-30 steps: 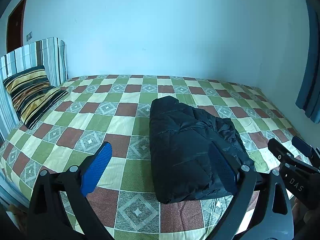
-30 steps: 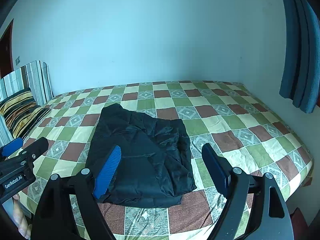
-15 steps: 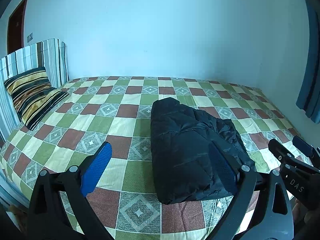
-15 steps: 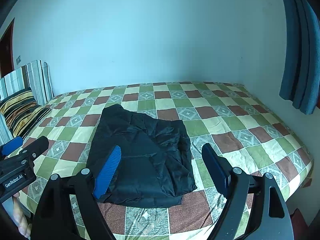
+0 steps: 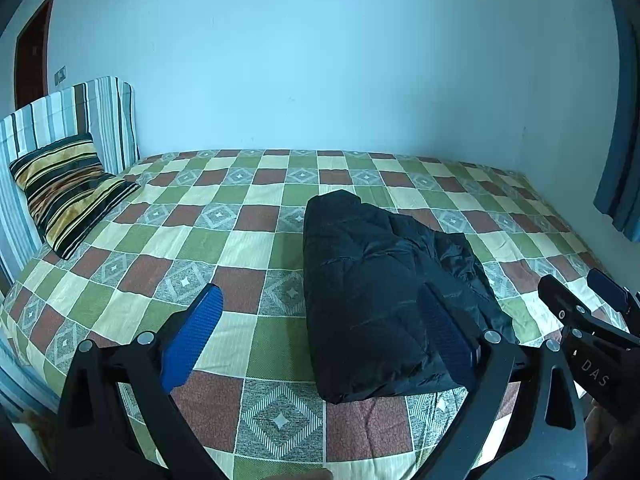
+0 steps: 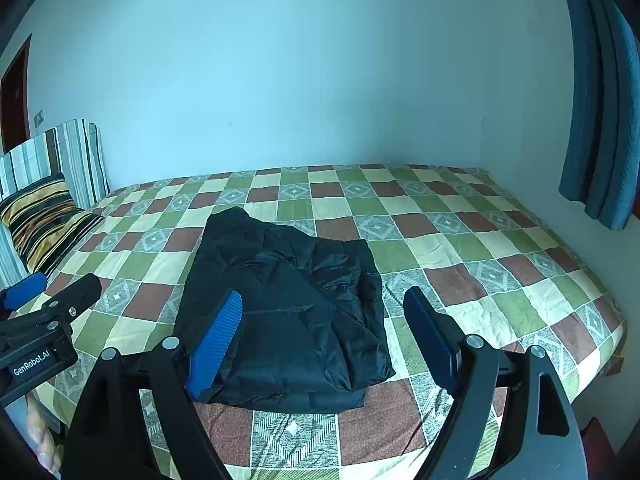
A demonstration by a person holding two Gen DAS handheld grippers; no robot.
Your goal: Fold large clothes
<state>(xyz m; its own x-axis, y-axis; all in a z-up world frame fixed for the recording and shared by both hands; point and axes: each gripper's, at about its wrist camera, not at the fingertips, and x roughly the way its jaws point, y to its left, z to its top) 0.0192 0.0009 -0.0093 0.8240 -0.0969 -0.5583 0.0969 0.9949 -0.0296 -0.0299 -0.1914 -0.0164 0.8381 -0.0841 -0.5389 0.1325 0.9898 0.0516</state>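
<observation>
Ahead of both spread, empty jaws, the jacket [image 5: 384,296] lay folded on the bed [image 5: 248,248]; folding appeared essentially complete.

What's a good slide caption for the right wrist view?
Open right gripper poised above a folded black jacket on a checkered bedspread.

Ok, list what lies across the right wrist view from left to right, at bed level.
left gripper → striped pillow → black folded jacket → bare checkered bedspread → blue curtain.
</observation>
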